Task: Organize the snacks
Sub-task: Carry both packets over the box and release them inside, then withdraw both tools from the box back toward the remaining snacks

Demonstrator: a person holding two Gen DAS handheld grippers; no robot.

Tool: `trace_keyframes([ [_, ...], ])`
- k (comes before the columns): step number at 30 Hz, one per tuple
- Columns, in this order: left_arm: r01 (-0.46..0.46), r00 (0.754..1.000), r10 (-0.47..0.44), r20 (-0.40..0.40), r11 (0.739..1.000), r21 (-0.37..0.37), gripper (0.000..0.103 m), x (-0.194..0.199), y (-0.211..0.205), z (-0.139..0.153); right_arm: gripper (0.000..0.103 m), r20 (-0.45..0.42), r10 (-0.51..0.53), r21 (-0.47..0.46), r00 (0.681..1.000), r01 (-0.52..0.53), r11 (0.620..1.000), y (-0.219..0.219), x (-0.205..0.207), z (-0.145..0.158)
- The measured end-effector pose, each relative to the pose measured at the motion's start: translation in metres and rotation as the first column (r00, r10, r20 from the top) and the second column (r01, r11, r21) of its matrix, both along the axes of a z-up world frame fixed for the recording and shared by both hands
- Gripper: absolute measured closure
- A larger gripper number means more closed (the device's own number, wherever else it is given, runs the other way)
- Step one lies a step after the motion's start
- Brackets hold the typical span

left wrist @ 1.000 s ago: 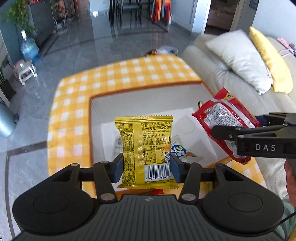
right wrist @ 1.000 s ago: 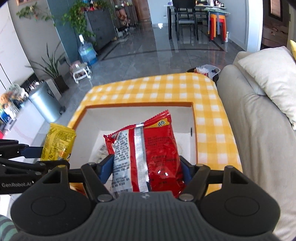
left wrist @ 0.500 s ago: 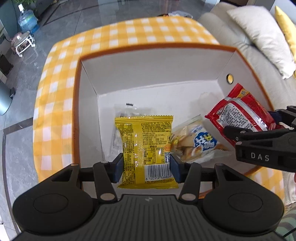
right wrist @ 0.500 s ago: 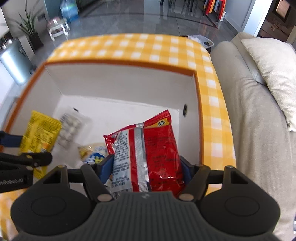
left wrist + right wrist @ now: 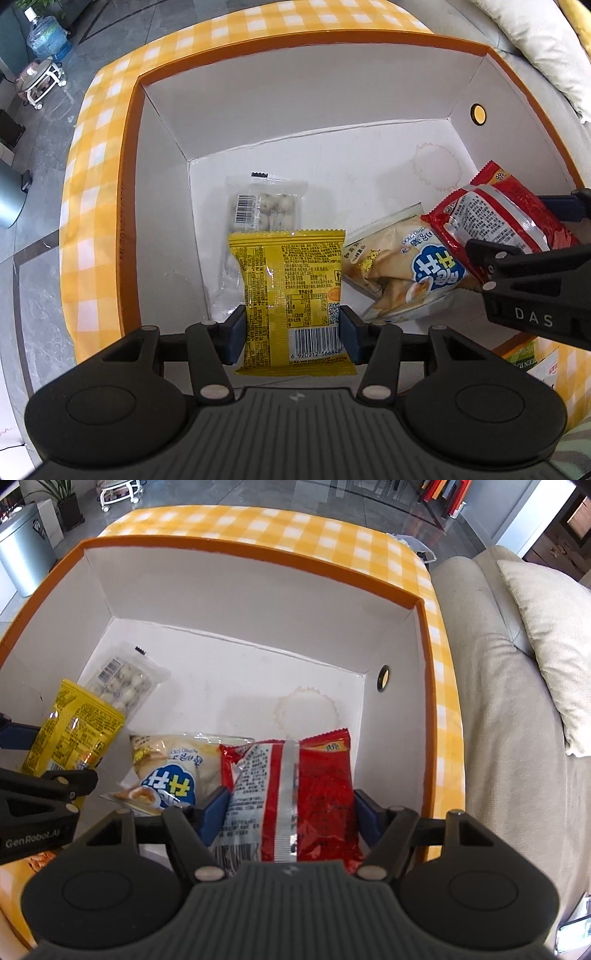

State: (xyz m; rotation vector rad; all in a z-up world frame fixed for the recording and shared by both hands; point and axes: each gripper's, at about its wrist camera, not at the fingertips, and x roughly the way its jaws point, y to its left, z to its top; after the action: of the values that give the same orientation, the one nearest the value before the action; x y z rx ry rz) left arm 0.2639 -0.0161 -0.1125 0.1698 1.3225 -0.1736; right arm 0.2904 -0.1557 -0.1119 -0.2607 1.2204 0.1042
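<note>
My left gripper is shut on a yellow snack packet and holds it inside the open white box, near its front left. My right gripper is shut on a red snack bag and holds it inside the box at the front right. The red bag also shows in the left wrist view, and the yellow packet in the right wrist view. On the box floor lie a clear packet of white balls and a pale bag with blue lettering.
The box has orange rims and sits on a yellow checked tablecloth. A grey sofa with a cream pillow stands to the right. More snack packs lie outside the box at the front right.
Both grippers have gone forward and down into the box with their packets. The box floor and the two packets lying on it now show larger and closer.
</note>
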Motion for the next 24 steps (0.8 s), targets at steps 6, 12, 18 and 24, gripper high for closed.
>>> trace_keyframes([
  [6, -0.001, 1.000, 0.001, 0.004, 1.000, 0.002, 0.040, 0.001, -0.001, 0.002, 0.030, 0.000, 0.005, -0.019, 1.000, -0.005, 1.000, 0.000, 0.000, 0.002],
  [12, -0.003, 1.000, 0.003, 0.023, 1.000, -0.006, 0.040, -0.002, -0.001, 0.008, 0.027, 0.008, 0.006, -0.018, 1.000, -0.006, 1.000, 0.000, -0.001, 0.007],
  [18, -0.002, 0.994, 0.000, 0.111, 1.000, 0.018, 0.036, -0.012, 0.000, 0.028, 0.023, 0.054, -0.007, 0.020, 0.999, 0.006, 1.000, -0.005, -0.007, 0.021],
  [24, -0.043, 0.974, 0.043, 0.220, 0.999, -0.005, 0.034, -0.030, 0.011, 0.059, 0.021, 0.116, -0.029, 0.087, 0.993, 0.019, 0.996, -0.010, -0.021, 0.042],
])
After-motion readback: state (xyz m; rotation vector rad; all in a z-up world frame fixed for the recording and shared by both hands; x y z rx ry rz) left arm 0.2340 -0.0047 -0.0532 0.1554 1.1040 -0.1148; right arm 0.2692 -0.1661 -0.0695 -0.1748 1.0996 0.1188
